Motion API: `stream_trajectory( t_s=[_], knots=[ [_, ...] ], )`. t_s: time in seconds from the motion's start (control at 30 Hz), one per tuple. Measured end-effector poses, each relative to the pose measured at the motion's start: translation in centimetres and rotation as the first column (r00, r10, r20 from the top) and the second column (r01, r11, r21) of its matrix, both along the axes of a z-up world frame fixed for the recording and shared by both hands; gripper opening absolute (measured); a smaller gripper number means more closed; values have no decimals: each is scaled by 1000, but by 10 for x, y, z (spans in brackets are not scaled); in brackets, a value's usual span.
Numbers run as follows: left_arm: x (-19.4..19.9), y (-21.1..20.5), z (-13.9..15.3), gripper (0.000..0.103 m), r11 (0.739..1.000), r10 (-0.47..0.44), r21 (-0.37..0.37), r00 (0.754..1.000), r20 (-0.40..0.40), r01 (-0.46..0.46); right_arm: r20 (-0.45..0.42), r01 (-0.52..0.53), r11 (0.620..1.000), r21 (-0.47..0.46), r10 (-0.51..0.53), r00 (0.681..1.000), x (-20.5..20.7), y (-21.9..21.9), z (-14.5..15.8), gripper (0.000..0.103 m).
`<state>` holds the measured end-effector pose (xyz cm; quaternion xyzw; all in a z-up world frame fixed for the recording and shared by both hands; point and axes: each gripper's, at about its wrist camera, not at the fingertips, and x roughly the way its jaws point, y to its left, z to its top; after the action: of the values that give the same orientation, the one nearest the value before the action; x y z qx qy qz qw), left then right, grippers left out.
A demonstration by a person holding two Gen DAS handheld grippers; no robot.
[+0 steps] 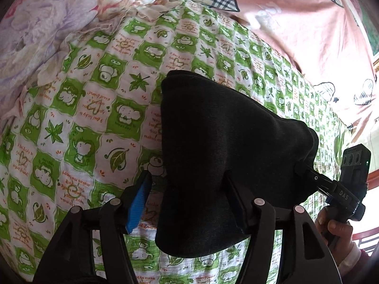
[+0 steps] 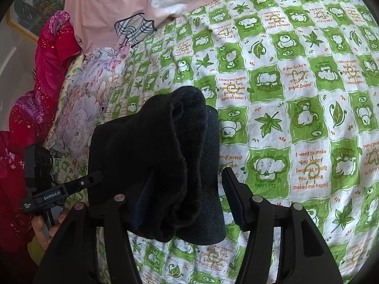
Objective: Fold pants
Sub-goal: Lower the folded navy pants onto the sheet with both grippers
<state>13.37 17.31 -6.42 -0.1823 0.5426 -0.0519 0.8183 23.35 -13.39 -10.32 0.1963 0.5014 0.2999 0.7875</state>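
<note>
black pants (image 1: 227, 156) are bunched in a folded heap on the green checked bedsheet (image 1: 78, 127), near its middle. left gripper (image 1: 187, 196) is spread wide, cloth draped over one finger only, not pinched. right gripper (image 2: 184, 189) also released, pants sitting loose between its fingers
</note>
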Motion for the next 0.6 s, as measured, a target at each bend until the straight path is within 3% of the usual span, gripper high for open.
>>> stream_trajectory(
  t_s=[0.4, 0.6],
  knots=[
    [-19, -4, 13, 69, 999, 13, 47, 1000, 3, -13, 48, 36, 997, -66, -33, 998, -17, -9, 17, 63],
    [-35, -11, 22, 75, 994, 17, 111, 1000, 21, -19, 108, 42, 991, -128, -28, 994, -31, -9, 29, 63]
  ],
)
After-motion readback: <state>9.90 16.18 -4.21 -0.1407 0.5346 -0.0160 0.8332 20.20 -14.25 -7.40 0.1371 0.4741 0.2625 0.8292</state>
